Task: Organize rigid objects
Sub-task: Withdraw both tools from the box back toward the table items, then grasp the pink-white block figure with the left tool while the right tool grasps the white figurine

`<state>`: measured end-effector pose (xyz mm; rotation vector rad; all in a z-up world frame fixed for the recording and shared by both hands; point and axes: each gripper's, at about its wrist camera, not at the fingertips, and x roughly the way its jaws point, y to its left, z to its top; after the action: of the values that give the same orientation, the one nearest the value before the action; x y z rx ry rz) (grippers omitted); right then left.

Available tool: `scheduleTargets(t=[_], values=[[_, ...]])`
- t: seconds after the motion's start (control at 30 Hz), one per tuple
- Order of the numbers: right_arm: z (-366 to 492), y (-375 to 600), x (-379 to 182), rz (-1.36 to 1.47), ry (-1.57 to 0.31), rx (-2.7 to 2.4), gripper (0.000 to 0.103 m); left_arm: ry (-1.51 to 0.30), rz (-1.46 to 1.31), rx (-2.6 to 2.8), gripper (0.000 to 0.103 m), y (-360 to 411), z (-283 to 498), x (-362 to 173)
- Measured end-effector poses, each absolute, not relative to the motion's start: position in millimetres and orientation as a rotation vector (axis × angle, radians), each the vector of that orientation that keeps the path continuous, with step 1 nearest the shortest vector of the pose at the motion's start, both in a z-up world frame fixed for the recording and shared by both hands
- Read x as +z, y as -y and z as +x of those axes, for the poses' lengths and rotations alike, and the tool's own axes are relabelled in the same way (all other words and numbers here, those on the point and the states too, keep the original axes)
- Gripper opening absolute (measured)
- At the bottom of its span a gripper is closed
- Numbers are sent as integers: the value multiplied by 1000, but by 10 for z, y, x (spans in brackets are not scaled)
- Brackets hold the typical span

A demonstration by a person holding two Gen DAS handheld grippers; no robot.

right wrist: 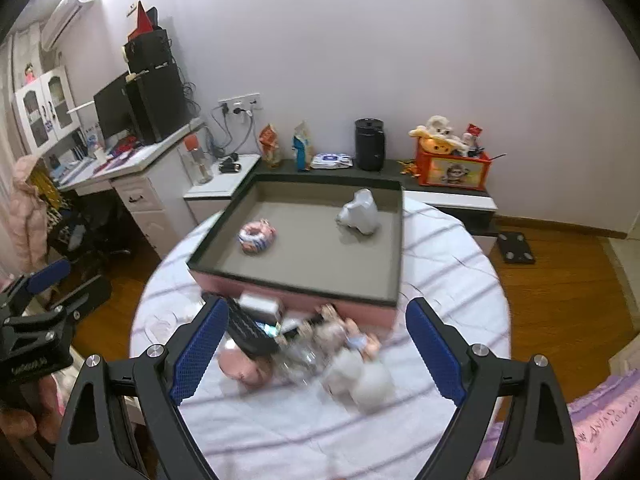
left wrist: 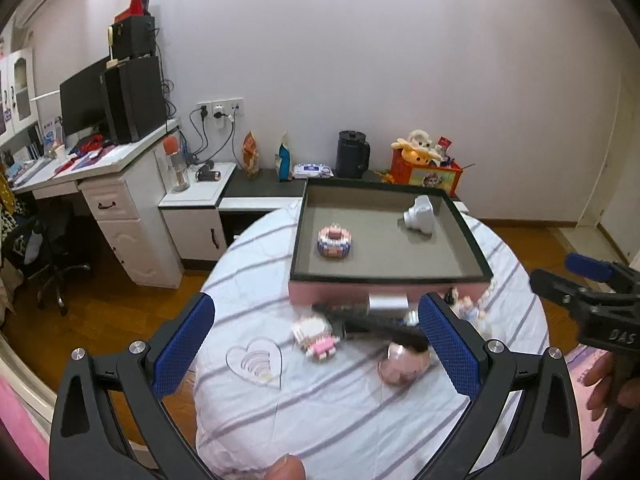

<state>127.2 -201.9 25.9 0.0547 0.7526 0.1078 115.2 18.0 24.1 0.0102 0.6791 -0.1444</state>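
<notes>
A shallow box point(left wrist: 384, 280) point(right wrist: 292, 292) with a dark rim and pink sides stands on the round striped table point(left wrist: 320, 420). Inside it lie a brick donut point(left wrist: 335, 242) point(right wrist: 257, 237) and a white figurine point(left wrist: 418, 214) point(right wrist: 360, 212). In front of the box are a black remote point(left wrist: 372, 322) point(right wrist: 250, 328), a silver block point(left wrist: 387, 304), a pink-white brick figure point(left wrist: 316, 338), a pink round piece point(left wrist: 402, 364) point(right wrist: 244, 368), small dolls point(right wrist: 356, 340) and a white figure point(right wrist: 360, 380). My left gripper point(left wrist: 316, 304) point(right wrist: 76, 282) and right gripper point(right wrist: 317, 306) point(left wrist: 560, 274) hang open above this pile, holding nothing.
A desk point(left wrist: 104, 160) with a monitor and a wheeled chair point(left wrist: 52, 256) stand at the left. A low cabinet point(right wrist: 452, 196) behind the table carries a black kettle point(left wrist: 352, 156) and an orange toy box point(right wrist: 452, 168). A scale point(right wrist: 516, 248) lies on the wooden floor.
</notes>
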Motion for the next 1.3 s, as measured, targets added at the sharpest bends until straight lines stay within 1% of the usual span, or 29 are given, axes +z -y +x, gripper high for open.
scheduleTargets(t=[0.2, 0.33, 0.6, 0.87, 1.13, 1.3], values=[[918, 2096, 126, 31, -751, 64, 92, -697, 0, -173, 103, -189, 930, 48], [780, 2219, -64, 71, -791, 40, 92, -714, 9, -190, 103, -145, 844, -76], [785, 2314, -310, 96, -851, 16, 92, -755, 5, -157, 103, -167, 915, -252], [956, 2262, -466, 99, -897, 39, 92, -809, 10, -132, 103, -195, 1207, -495], [1210, 2281, -737, 121, -967, 11, 92, -913, 4, -102, 103, -247, 1683, -1014], [1365, 2282, -895, 121, -1000, -9, 92, -952, 7, -118, 103, -189, 1902, -1230]])
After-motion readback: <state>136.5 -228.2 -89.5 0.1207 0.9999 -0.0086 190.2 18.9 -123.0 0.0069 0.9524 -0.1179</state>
